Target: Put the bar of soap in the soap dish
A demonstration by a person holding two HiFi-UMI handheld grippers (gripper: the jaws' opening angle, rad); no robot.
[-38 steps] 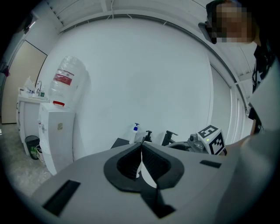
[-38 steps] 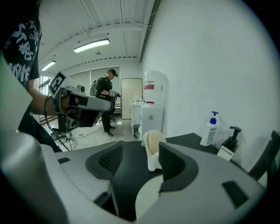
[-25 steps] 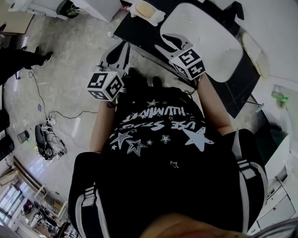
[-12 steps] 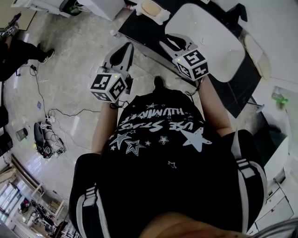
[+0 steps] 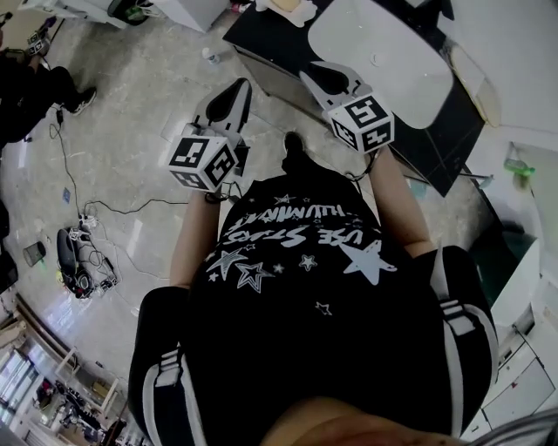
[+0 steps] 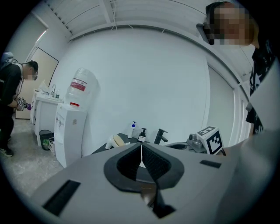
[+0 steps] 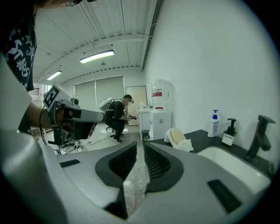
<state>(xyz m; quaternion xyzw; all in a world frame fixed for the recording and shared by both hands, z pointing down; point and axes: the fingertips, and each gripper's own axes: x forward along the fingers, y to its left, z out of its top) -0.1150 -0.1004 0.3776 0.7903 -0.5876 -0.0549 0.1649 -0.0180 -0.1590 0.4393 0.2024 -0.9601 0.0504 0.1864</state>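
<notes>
Before the sink (image 5: 384, 52), left gripper (image 5: 235, 90) closed, right gripper (image 5: 318, 74) closing empty, both moved forward.

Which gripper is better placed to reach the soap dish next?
Right, probably: the right gripper, jaws closing on nothing, is at the counter edge; the left gripper hangs over floor, farther from the soap dish.

white wall (image 6: 144, 78), pale mottled floor (image 5: 131, 122), black counter (image 7: 199, 136), water cooler (image 6: 70, 131), ceiling striplight (image 7: 97, 56)

Black counter (image 7: 199, 136), inset white sink (image 7: 227, 162), white soap dish (image 7: 187, 145), two pump bottles (image 7: 214, 125), black faucet (image 7: 257, 138)
</notes>
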